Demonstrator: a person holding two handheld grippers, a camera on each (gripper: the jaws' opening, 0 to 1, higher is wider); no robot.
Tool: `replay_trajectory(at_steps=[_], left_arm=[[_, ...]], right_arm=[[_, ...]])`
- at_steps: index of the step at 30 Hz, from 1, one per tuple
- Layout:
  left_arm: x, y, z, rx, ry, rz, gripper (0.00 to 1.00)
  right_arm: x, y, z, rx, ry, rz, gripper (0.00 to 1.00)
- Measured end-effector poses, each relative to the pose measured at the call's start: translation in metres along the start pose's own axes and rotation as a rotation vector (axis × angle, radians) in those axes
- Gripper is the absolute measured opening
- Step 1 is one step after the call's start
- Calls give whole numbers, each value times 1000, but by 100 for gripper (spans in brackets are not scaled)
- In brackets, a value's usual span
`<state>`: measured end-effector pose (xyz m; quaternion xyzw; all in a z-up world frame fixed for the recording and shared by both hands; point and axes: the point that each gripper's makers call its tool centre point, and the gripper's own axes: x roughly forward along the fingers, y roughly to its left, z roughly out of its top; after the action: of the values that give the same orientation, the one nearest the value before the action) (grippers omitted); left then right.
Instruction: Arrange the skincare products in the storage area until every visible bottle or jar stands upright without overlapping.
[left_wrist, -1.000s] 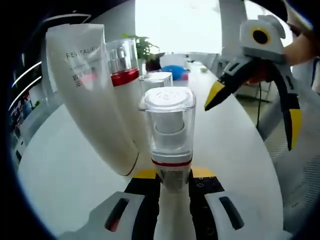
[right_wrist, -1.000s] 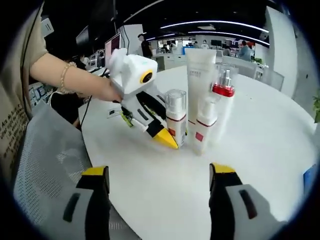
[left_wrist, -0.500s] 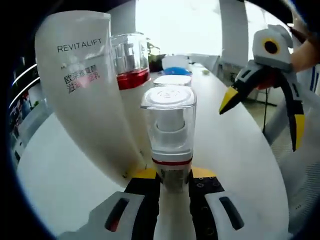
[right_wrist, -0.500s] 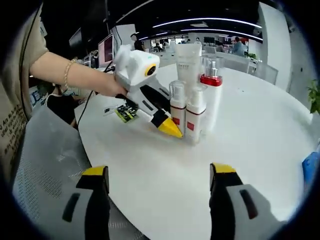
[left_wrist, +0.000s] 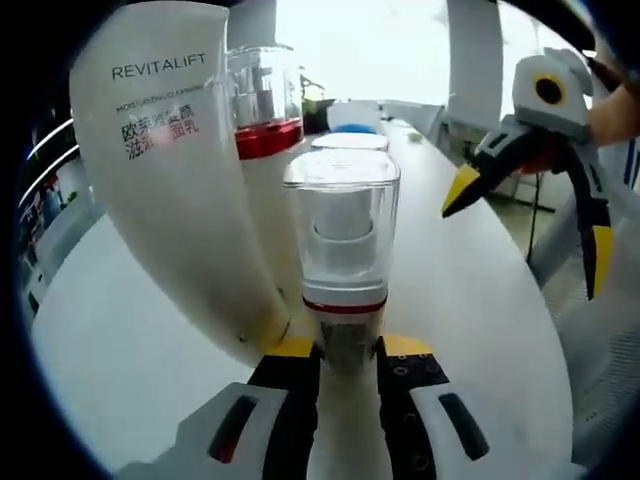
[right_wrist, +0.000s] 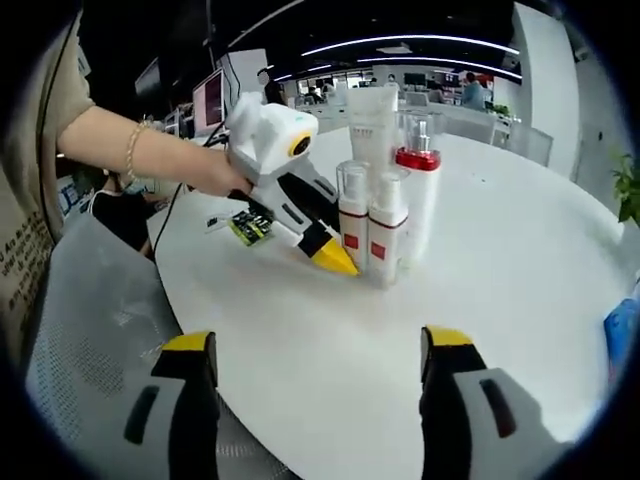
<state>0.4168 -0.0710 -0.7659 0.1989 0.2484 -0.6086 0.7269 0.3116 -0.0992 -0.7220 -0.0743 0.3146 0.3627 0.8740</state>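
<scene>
In the left gripper view my left gripper (left_wrist: 340, 350) clamps the small pump bottle (left_wrist: 341, 250) upright against the tube (left_wrist: 175, 170); I should release it straight. In the right gripper view my right gripper (right_wrist: 315, 350) hangs open, near the cluster on the table (right_wrist: 520, 250).

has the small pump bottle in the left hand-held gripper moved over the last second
Yes. In the right gripper view, the small pump bottle has closed in on the other pump bottle and white tube, now standing right beside them, held by the left hand-held gripper.
</scene>
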Motion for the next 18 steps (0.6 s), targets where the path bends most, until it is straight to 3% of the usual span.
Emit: replay_trajectory(at_steps=[11,18], left_arm=[[-25,-3,-5,-62,17,35,32],[-58,-8,-14,-160,3,94,42]], right_arm=[[-2,1,11,16,-37,-9,86],[-4,5,20,24,-68,-9,88]])
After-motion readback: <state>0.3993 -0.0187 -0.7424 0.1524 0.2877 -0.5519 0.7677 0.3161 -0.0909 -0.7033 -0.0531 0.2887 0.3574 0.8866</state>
